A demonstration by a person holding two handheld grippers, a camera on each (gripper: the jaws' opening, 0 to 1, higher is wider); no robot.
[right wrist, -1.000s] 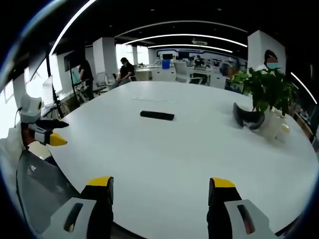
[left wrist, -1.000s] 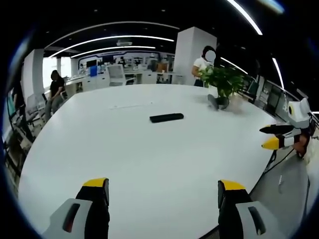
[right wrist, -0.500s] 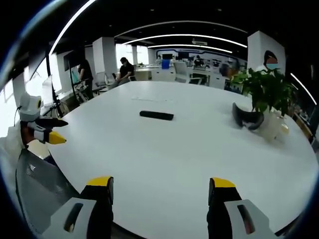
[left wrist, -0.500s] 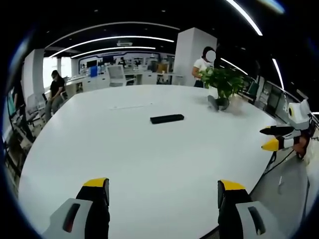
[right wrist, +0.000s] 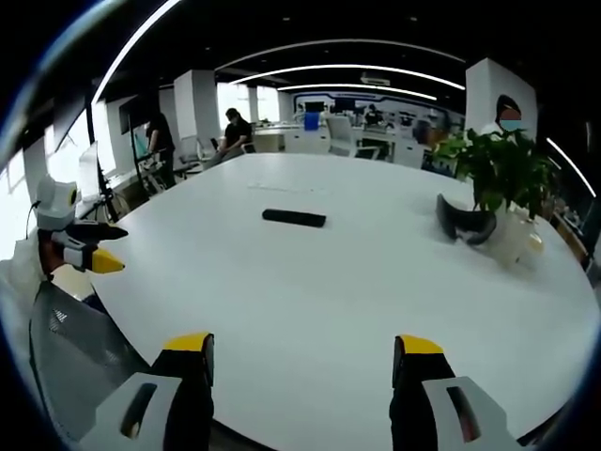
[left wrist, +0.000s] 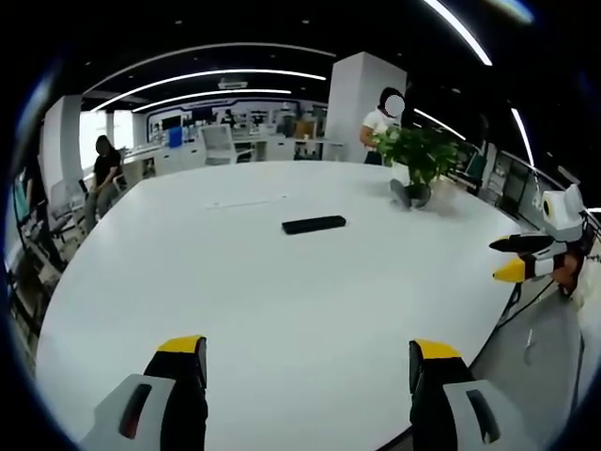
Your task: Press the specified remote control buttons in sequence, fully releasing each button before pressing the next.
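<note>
Left gripper (left wrist: 299, 362): jaws apart, empty, level above the near table edge.
Right gripper (right wrist: 301, 357): jaws apart, empty, level likewise.
Remote control (left wrist: 314, 224): flat mid white table (left wrist: 244, 291), well beyond both.

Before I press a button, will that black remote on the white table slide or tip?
The remote lies flat and low on the table, so tipping seems unlikely. The smooth tabletop suggests it might skid under an angled push. It looks rigid and probably light.
</note>
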